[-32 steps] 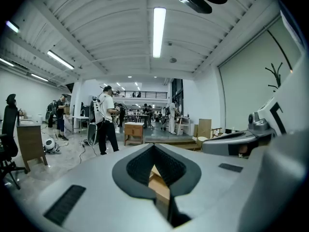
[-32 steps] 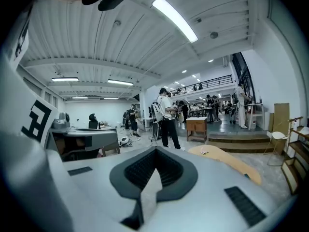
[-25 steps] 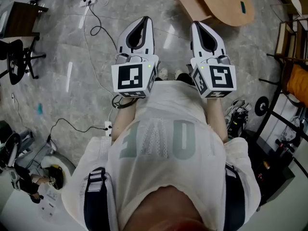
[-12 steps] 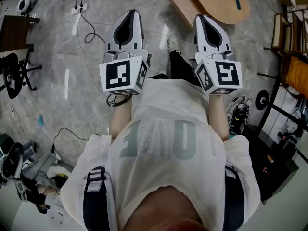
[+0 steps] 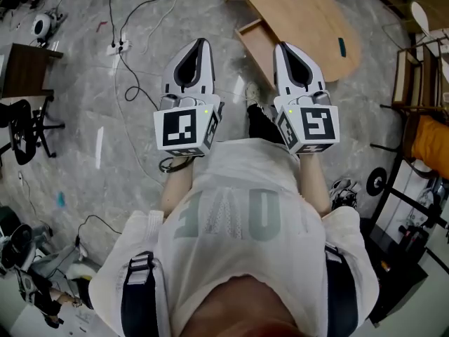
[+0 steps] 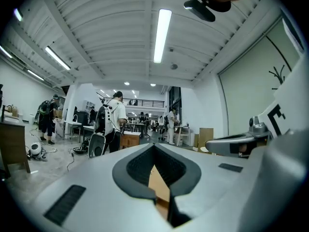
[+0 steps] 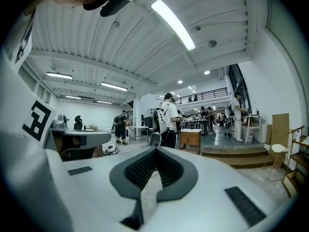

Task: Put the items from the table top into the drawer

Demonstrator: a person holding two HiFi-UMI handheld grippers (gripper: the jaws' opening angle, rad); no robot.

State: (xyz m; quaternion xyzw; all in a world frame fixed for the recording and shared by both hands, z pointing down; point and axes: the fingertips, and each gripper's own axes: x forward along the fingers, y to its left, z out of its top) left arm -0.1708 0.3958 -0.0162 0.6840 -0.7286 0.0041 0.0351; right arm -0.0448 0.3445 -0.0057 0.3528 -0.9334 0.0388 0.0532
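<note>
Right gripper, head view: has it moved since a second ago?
Yes. The right gripper has advanced toward the wooden table, which earlier lay well ahead of it. Its tip is now beside the open drawer.

ahead: bare floor point(image 5: 84, 111) | front-right: wooden table point(image 5: 309, 12), open drawer point(image 5: 254, 39) | left: cables point(image 5: 125, 72)

A: Located table point(image 5: 309, 16)?
B: Found it ahead of right gripper point(image 5: 280, 46). Spotted drawer point(image 5: 254, 39) at its left edge, beyond the gap between grippers.
A: Left side?
B: Saw power strip point(image 5: 116, 47) on floor point(image 5: 84, 90), beyond left gripper point(image 5: 202, 42).
</note>
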